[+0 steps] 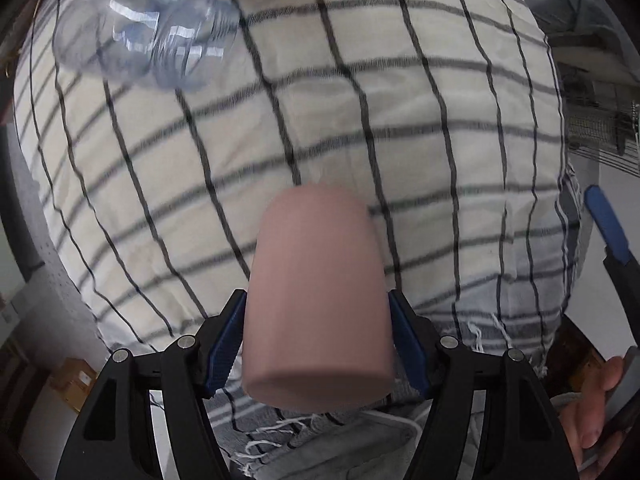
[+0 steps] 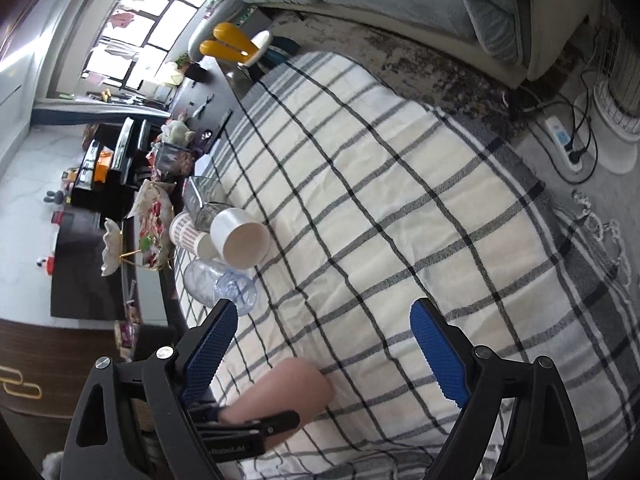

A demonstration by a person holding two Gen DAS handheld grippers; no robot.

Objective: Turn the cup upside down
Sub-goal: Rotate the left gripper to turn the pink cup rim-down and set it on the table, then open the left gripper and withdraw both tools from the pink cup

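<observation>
My left gripper (image 1: 318, 340) is shut on a matte pink cup (image 1: 316, 296). Its blue pads press the cup's two sides. The cup's closed base points toward the camera and its far end points toward the checked cloth (image 1: 360, 100); the mouth is hidden. In the right wrist view the pink cup (image 2: 288, 384) shows at the bottom, held by the left gripper's black finger (image 2: 256, 428) over the cloth (image 2: 380, 200). My right gripper (image 2: 322, 344) is open and empty, off to the cup's side.
A clear plastic bottle (image 1: 148, 36) lies at the cloth's far left, also in the right wrist view (image 2: 220, 280). A white paper cup (image 2: 240, 238) lies on its side beside a printed cup (image 2: 188, 236). Cluttered shelves stand beyond the table edge.
</observation>
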